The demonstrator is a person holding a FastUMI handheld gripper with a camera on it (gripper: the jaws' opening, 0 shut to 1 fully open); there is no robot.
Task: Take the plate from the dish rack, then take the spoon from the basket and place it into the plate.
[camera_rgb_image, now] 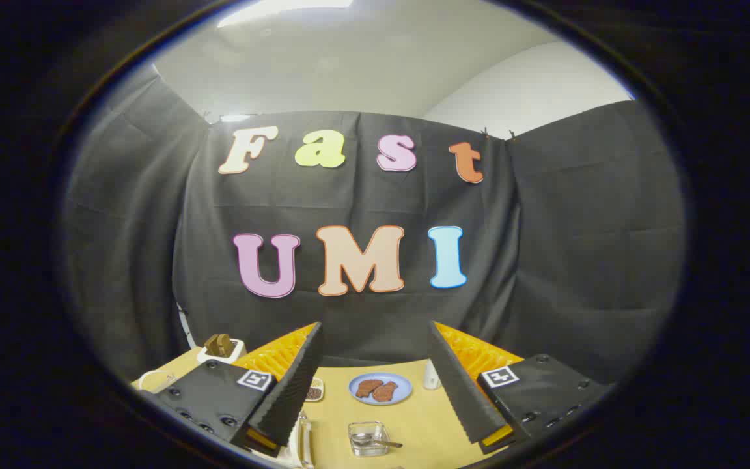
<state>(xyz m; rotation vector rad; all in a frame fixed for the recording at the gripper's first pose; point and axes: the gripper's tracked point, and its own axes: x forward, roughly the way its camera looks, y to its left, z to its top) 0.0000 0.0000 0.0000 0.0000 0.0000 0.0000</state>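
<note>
The tool hangs high over the desk with fingers spread wide and nothing between them, suiting an approach. A blue plate carrying brown pieces lies ahead between the fingers; nearer, a clear basket holds the spoon. No dish rack can be identified.

Light comes from a bright ceiling panel overhead, blown out to white, and it falls evenly on the pale ceiling while the dark cloth wall soaks it up and stays dim. The fisheye lens bends straight lines strongly outward, so the cloth's seams and upper edge curve, and sharpness and brightness fall away toward the rim. The wooden table is moderately lit with soft, faint shadows, and the centre is reasonably sharp.
</note>
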